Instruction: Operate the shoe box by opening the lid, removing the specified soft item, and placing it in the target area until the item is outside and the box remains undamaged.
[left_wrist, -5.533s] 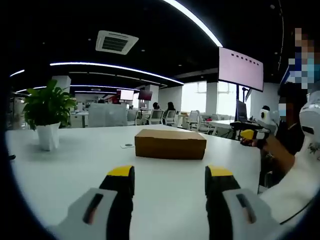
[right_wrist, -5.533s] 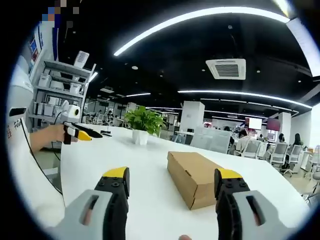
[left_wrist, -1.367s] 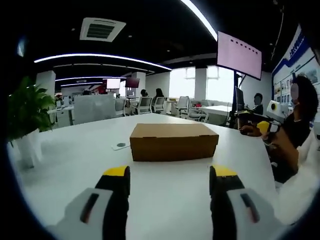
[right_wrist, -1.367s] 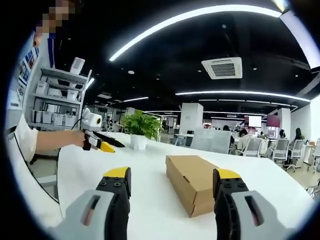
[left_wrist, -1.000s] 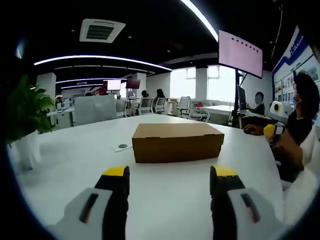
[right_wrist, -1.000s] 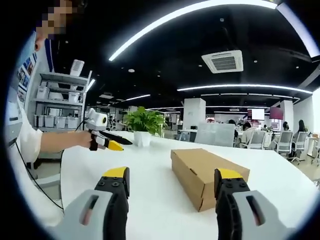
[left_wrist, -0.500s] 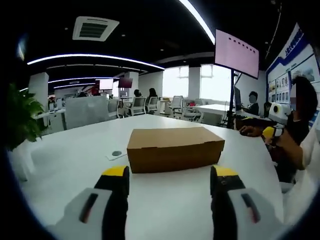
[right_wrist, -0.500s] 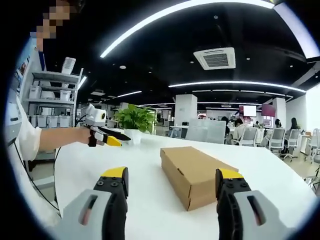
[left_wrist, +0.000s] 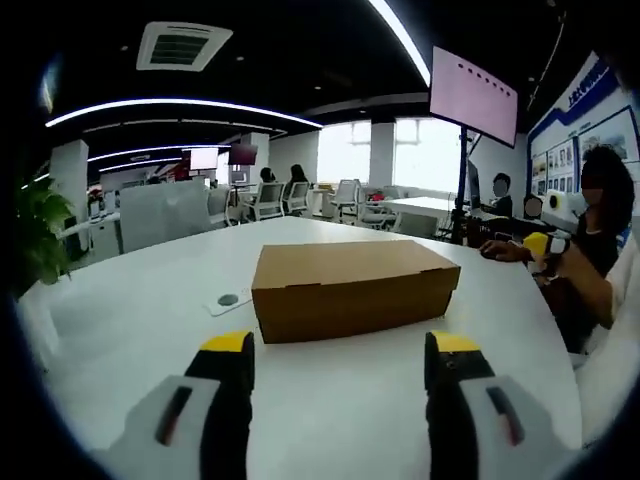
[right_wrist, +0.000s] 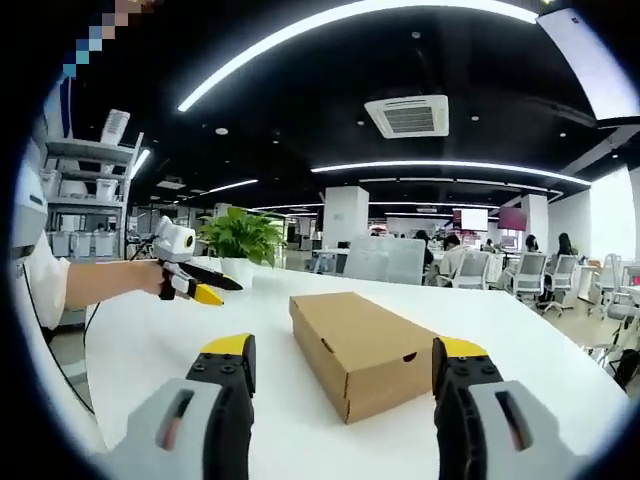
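1. Left gripper (left_wrist: 340, 350), grey-bodied with yellow-tipped black jaws: it is hovering over the white table (left_wrist: 130, 330) with jaws spread wide and gripping nothing.
2. Right gripper (right_wrist: 343, 352), same build: it is hanging above the table with jaws spread apart and empty. It is also appearing at the right edge of the left gripper view (left_wrist: 538, 245), held in the person's hand (left_wrist: 505, 252).
3. Plain brown cardboard shoe box (left_wrist: 352, 286): it is sitting flat near the middle of the table, just ahead of both grippers and untouched, lid shut. In the right gripper view (right_wrist: 362, 352) its short end is facing the camera.
4. Step in hand, as judged: the lid is waiting to be opened. Steadying the base with one gripper while the other is lifting the lid's edge gently would likely spare the cardboard from creasing.
5. Small white card with a dark round mark (left_wrist: 228, 300): it is lying beside the box; its purpose is unclear.
6. Green leafy plant in a white pot (right_wrist: 240, 240): it is standing farther back on the table.
7. Hidden: the soft item is lying unseen inside the box, and the target area is not identifiable.
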